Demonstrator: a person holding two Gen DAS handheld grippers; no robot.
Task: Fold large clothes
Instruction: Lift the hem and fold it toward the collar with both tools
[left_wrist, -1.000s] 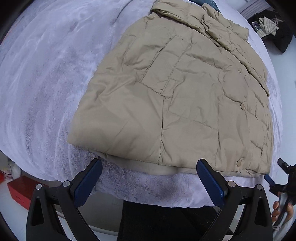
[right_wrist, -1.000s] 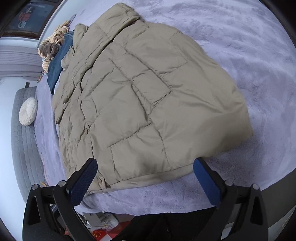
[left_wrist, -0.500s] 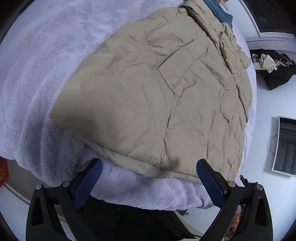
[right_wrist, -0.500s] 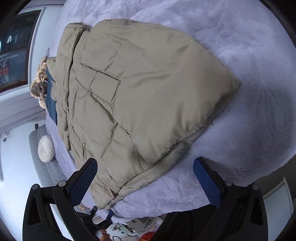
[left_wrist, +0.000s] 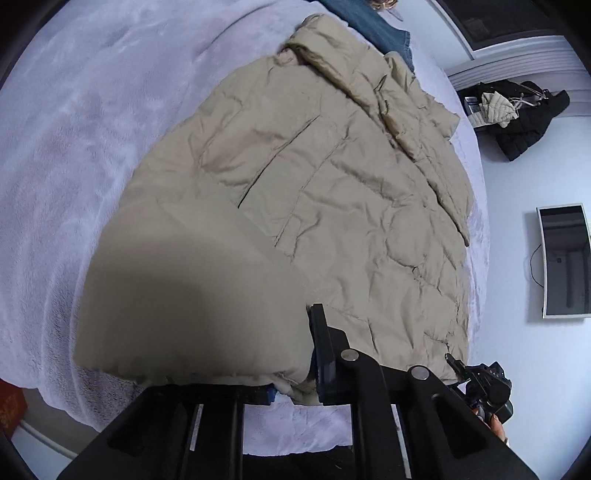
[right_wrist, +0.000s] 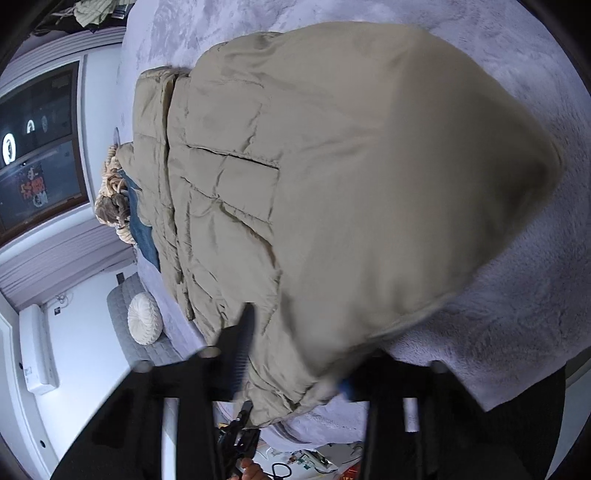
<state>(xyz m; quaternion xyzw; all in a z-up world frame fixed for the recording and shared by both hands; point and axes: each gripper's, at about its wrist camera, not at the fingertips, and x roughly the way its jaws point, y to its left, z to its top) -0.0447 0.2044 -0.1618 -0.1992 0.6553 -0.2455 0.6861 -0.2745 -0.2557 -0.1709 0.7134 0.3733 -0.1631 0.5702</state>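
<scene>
A beige quilted puffer jacket (left_wrist: 332, 192) lies spread on a pale lavender fleece blanket (left_wrist: 66, 110). My left gripper (left_wrist: 291, 387) is shut on the jacket's near hem corner, with the cloth bulging over one finger. In the right wrist view the same jacket (right_wrist: 314, 177) fills the frame. My right gripper (right_wrist: 295, 384) is shut on the other near hem corner, and its fingers are partly hidden by the cloth. The right gripper also shows at the lower right of the left wrist view (left_wrist: 487, 384).
Blue denim clothing (left_wrist: 373, 26) lies past the jacket's collar. Dark and cream clothes (left_wrist: 517, 110) sit on the floor at the right. A round white cushion (right_wrist: 144, 317) rests on a grey sofa (right_wrist: 122, 332). The bed edge (left_wrist: 44, 439) is close in front.
Both grippers have moved forward onto the near hem and shut on it. One second ago both were open, short of the jacket. The hem corners now bunch up at the fingers.
</scene>
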